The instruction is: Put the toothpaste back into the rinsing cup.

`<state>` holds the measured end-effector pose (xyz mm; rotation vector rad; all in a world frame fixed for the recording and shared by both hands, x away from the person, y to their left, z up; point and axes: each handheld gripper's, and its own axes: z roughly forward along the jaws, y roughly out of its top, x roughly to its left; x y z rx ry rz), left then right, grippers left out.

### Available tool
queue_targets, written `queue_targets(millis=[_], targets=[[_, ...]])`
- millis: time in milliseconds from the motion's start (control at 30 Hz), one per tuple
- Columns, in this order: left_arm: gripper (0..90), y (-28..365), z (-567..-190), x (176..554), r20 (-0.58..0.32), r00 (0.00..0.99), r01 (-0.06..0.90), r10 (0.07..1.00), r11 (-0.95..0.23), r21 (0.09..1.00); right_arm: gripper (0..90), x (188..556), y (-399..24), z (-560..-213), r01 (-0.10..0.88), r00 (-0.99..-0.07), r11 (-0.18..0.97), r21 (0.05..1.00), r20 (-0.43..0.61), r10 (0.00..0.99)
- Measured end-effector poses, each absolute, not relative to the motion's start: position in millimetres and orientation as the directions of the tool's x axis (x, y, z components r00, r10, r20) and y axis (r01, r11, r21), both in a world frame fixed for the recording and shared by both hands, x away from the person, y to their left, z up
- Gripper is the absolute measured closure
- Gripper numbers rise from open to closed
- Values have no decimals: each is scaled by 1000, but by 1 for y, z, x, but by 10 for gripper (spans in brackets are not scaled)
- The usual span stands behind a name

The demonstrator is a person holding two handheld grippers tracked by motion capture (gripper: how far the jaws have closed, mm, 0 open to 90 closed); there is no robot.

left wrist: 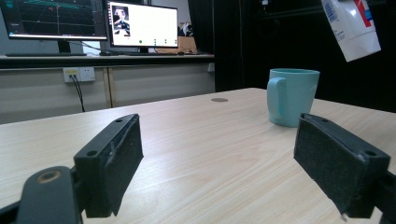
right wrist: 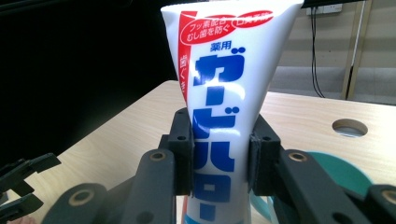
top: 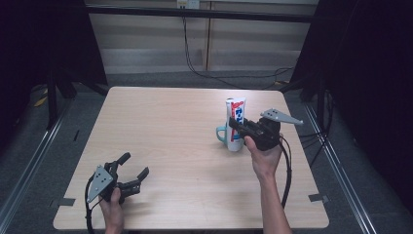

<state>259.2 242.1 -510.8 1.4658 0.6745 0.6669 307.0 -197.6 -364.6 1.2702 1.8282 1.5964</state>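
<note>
– Wooden table [top: 185, 146], big and pale. What's on it?
– Teal mug [top: 223, 133] at three o'clock from centre, handle facing nine.
– And the tube [top: 236, 122]?
– Upright, white with blue letters, its lower end at the mug. The right gripper [top: 235, 126] is clamped on its middle.
– The left gripper [top: 134, 165]?
– At seven o'clock, jaws apart, nothing between them.

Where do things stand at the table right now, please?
Right claw shut on toothpaste tube, upright over teal mug. Left claw open, idle. Nothing in the way.
</note>
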Motion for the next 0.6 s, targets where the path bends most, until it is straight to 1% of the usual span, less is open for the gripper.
queue_targets(millis=[267, 600], targets=[[154, 242, -511, 259, -4, 653, 5, 757, 1, 1000, 682, 315, -202, -360, 352, -498, -81, 933, 260, 827], [154, 242, -511, 259, 0, 654, 2, 757, -1, 1000, 679, 324, -207, -356, 364, -482, -79, 928, 261, 836]])
